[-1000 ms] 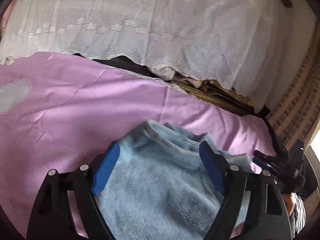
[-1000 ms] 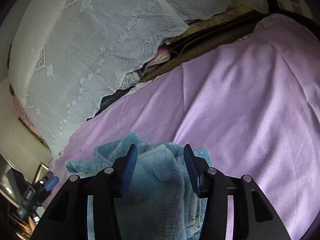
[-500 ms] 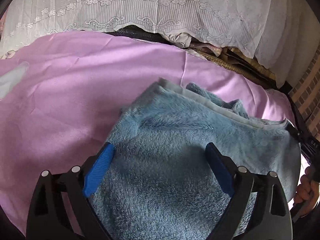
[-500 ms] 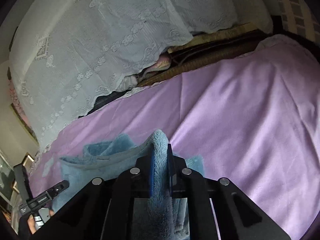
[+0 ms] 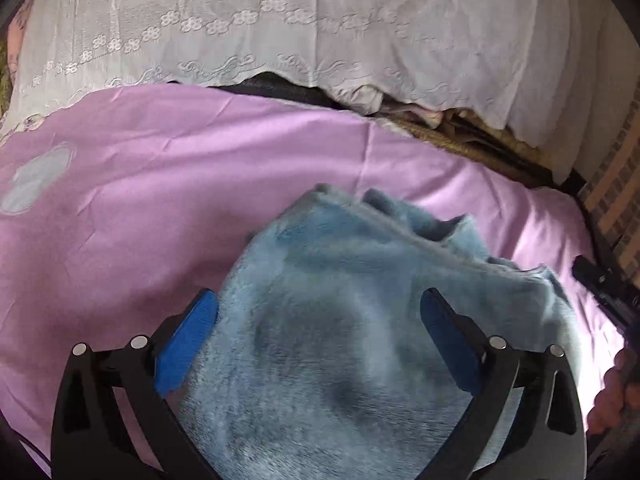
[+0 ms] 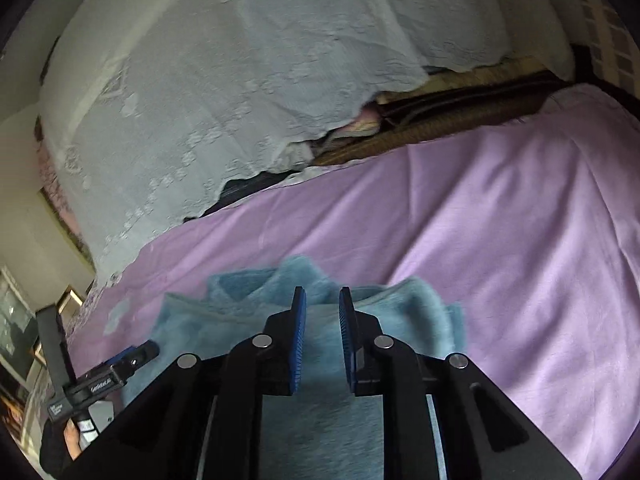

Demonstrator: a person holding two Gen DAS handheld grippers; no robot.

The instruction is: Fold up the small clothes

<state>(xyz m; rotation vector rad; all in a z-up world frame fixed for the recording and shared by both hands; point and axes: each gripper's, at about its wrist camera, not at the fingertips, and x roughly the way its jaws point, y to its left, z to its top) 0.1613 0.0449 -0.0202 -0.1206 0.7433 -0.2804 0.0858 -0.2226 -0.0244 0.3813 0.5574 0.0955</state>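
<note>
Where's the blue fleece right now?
The blue fleece lies bunched on the purple sheet in the lower middle of both wrist views, under the open left gripper, with the white lace cover behind it.

The blue fleece garment (image 5: pixel 344 344) runs off the lower picture edge behind the fingers (image 5: pixel 188 344), hiding the purple bed sheet (image 5: pixel 160 184) beneath it (its far folds blurred).
</note>
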